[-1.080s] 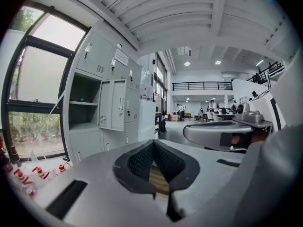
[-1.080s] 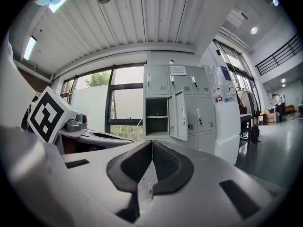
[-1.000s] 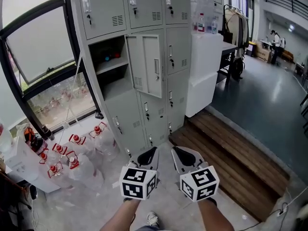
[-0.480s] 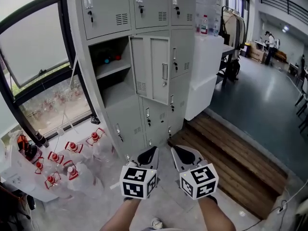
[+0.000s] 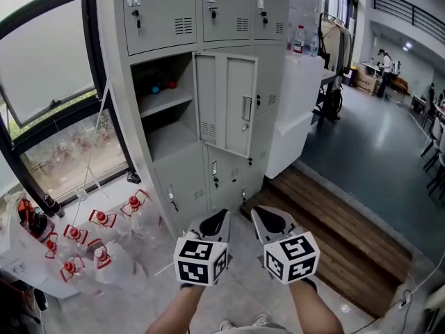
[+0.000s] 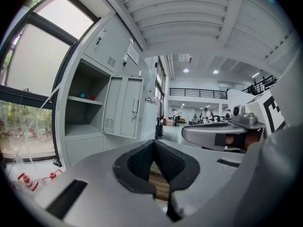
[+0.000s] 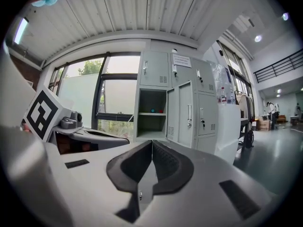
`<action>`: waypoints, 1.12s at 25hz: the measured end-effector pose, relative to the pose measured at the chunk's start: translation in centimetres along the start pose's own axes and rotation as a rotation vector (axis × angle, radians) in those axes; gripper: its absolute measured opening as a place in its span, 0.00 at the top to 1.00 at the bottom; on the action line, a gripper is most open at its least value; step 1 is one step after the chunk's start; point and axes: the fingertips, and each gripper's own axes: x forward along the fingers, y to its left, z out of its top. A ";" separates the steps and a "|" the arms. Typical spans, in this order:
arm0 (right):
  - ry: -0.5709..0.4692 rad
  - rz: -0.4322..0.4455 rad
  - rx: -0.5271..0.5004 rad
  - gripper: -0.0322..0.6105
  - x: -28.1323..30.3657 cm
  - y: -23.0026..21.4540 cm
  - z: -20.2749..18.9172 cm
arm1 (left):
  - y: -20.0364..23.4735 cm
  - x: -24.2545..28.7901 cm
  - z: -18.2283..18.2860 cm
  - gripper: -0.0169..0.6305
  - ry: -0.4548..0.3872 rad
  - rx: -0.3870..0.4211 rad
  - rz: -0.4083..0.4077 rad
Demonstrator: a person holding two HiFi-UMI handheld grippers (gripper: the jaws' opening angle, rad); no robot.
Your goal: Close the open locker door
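Note:
The grey locker bank (image 5: 229, 19) stands ahead. One middle door (image 5: 226, 103) hangs open, swung out to the right of its compartment (image 5: 163, 99), which has a shelf with small coloured things on it. The door has a handle (image 5: 246, 110) on its right side. My left gripper (image 5: 214, 225) and right gripper (image 5: 268, 223) are held side by side low in the head view, well short of the lockers, both shut and holding nothing. The door (image 6: 124, 107) shows beyond the left gripper (image 6: 154, 143), and the door (image 7: 185, 112) also shows beyond the right gripper (image 7: 152, 143).
Several clear bottles with red caps (image 5: 97, 235) lie on the floor at the left, under a large window (image 5: 49, 68). A white cabinet (image 5: 295, 110) stands right of the lockers. A wooden step (image 5: 334, 228) runs along the right.
The lockers and the open door have come nearer and shifted right in the head view. Both grippers keep their side-by-side pose and stay shut.

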 end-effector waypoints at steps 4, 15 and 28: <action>-0.016 -0.014 0.000 0.94 1.2 -0.9 0.6 | 0.8 1.0 0.8 0.96 -0.014 0.014 -0.007; -0.049 0.012 0.023 0.94 5.1 -4.4 0.9 | 2.3 5.4 1.8 0.96 -0.007 0.056 0.013; -0.109 0.154 0.035 0.94 11.5 -12.1 2.8 | 4.2 14.1 3.9 0.96 0.001 0.065 0.145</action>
